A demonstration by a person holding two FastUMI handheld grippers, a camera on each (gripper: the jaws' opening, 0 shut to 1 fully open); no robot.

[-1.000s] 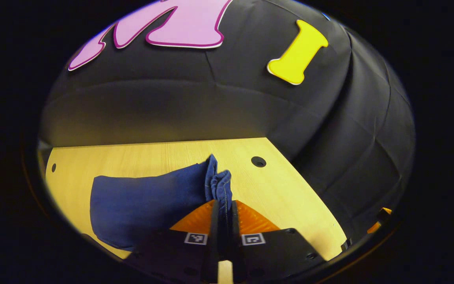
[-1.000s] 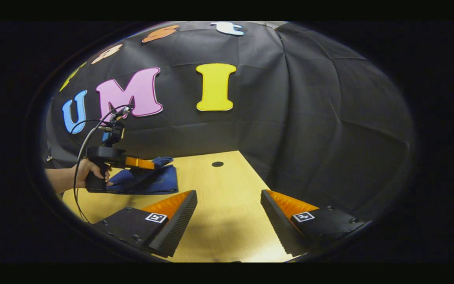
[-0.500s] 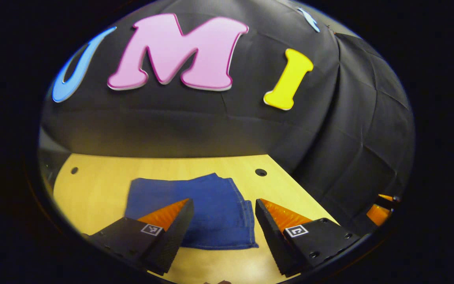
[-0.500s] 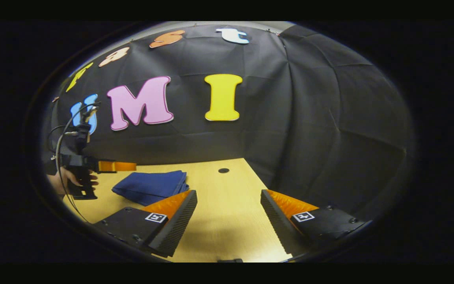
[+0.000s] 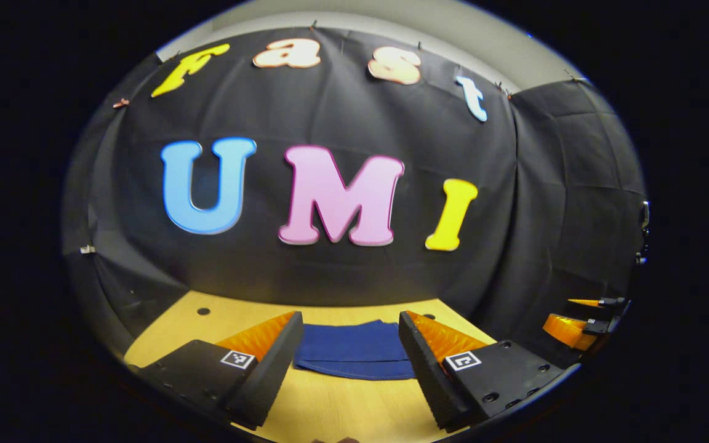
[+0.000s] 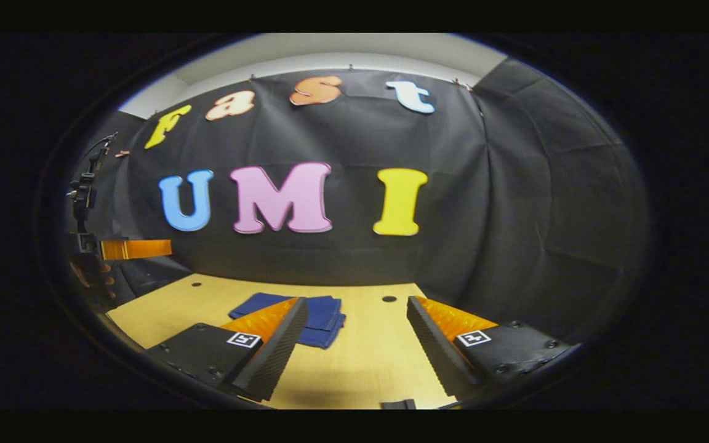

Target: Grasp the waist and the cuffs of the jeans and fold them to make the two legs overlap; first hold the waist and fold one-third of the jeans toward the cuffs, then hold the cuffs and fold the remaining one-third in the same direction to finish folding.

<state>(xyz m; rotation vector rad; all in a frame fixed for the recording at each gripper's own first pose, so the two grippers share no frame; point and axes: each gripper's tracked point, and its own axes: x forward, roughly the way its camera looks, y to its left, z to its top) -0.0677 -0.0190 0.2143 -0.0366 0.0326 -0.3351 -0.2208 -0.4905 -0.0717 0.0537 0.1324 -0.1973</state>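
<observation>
Jeans (image 5: pixel 354 349) lie folded on the tabletop (image 5: pixel 330 412); both hand-held grippers, left (image 5: pixel 348 369) and right (image 6: pixel 357 344), hover wide open, empty. Best finish: withdraw without snagging cloth.

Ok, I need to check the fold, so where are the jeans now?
The jeans lie folded flat on the table, ahead between the open left tongs in the left gripper view, near the back wall.

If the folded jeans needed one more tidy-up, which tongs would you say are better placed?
Left, probably: the jeans lie straight ahead between the open left tongs. The right tongs, also open, have them off to their left.
</observation>
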